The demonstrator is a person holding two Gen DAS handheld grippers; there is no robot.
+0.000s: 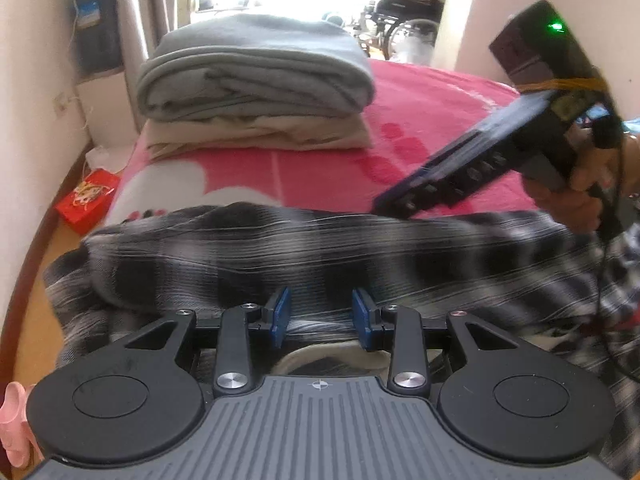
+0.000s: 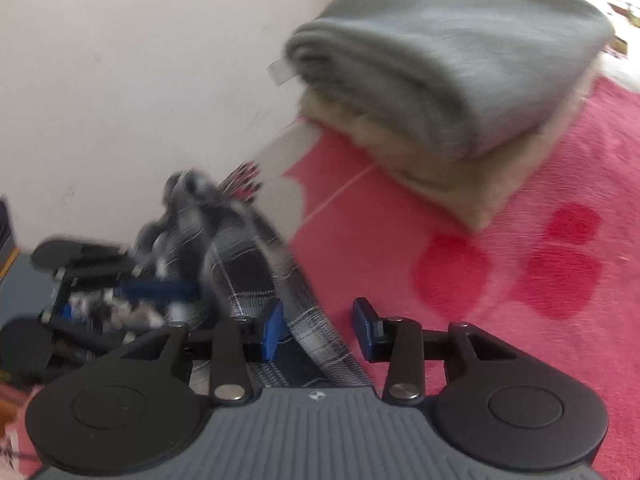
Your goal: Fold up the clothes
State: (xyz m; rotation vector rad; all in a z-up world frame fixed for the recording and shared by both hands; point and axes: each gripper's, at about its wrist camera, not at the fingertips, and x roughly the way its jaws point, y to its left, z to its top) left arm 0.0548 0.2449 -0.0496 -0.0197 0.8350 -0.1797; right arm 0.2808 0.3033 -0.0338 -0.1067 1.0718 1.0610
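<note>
bed [image 1: 432, 112]: pink cover, lay under everything | folded stack [image 1: 256, 80]: grey blanket on cream one, sat at far end | plaid garment [image 1: 280, 256]: lay bunched across bed's near edge | left tool [image 1: 321, 318]: blue pads apart over plaid, gripping nothing | right tool [image 2: 319, 330]: pads apart, plaid edge between them, held by a hand [image 1: 588, 196]

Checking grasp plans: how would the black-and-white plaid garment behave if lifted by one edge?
The plaid garment lies rumpled in soft folds, so it is likely floppy and would drape. It looks thin, so probably light. Spread over the pink blanket, it may drag.
</note>
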